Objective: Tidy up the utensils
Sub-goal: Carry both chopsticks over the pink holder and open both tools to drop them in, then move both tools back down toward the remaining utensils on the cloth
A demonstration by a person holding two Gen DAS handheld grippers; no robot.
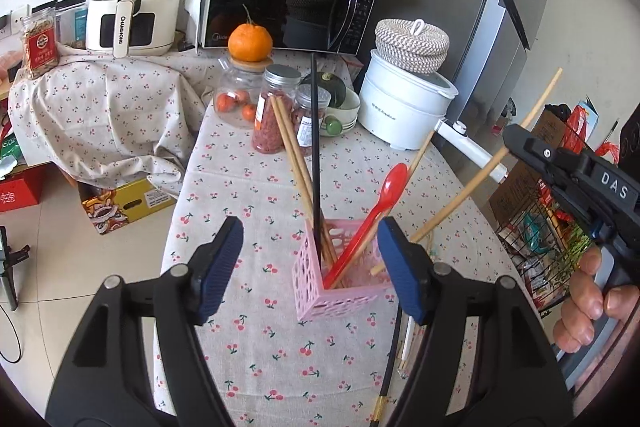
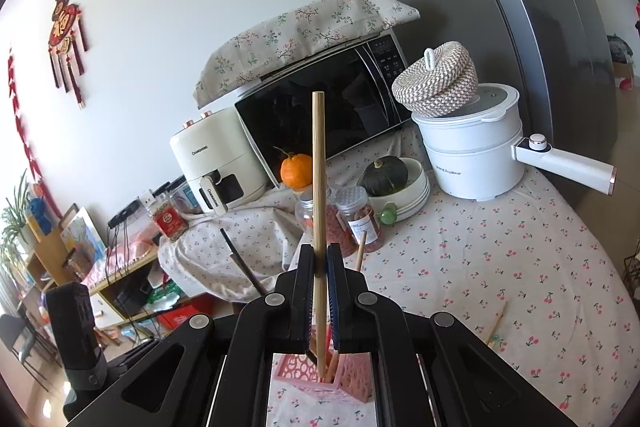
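The pink basket (image 2: 322, 373) is mostly hidden behind the right hand-held gripper (image 2: 320, 259); utensil feet vanish inside it; the black cable (image 1: 390, 367) runs off the bottom edge; jar (image 1: 276, 107) label print is too small to read.

Pink perforated holder (image 1: 340, 279) stands upright on the cherry-print tablecloth (image 1: 248, 187), square in plan, open at top. Contents: one black chopstick (image 1: 315, 155) near vertical; a pair of wooden chopsticks (image 1: 296, 155) leaning away to the left; one red plastic spoon (image 1: 372, 215) leaning right, bowl uppermost. A further wooden chopstick (image 2: 319, 195) stands upright above the holder's mouth, its lower end inside the holder.
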